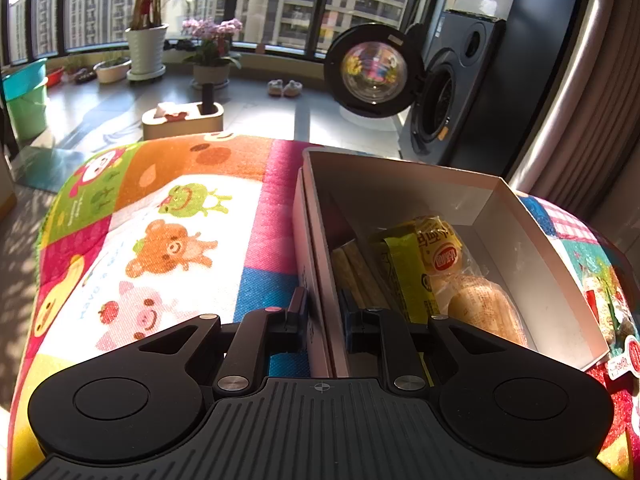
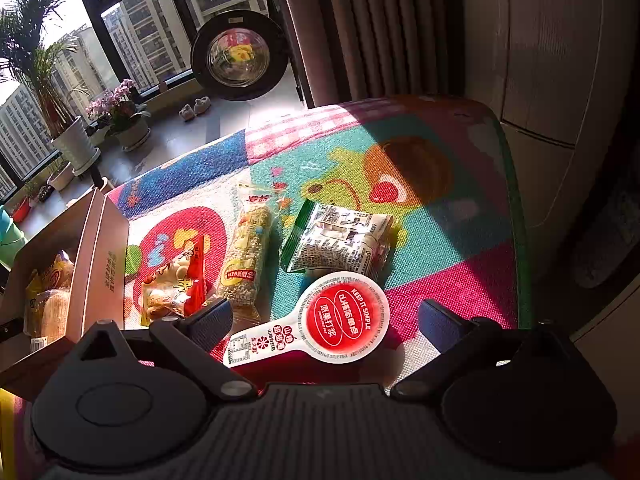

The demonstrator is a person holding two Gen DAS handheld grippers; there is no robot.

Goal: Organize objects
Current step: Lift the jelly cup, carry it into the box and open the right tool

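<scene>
An open cardboard box (image 1: 404,188) sits on a colourful cartoon cloth (image 1: 176,208). Inside it lie a yellow snack packet (image 1: 436,240) and a wrapped bread roll (image 1: 486,308). My left gripper (image 1: 323,307) is shut on the box's left wall, one finger inside and one outside. In the right wrist view, my right gripper (image 2: 324,318) is open, and a red-and-white paddle-shaped snack pack (image 2: 346,320) lies between its fingers. Beyond it lie a green-and-white packet (image 2: 340,240), a puffed-rice bar (image 2: 246,256) and a red snack bag (image 2: 176,284), next to the box (image 2: 100,248).
A washing machine (image 1: 440,104) with its round door (image 1: 372,72) swung open stands past the table's far edge. Potted plants (image 1: 146,48), a tissue holder (image 1: 184,118) and slippers (image 1: 284,88) are on the floor by the window. Curtains (image 2: 384,28) hang at the right.
</scene>
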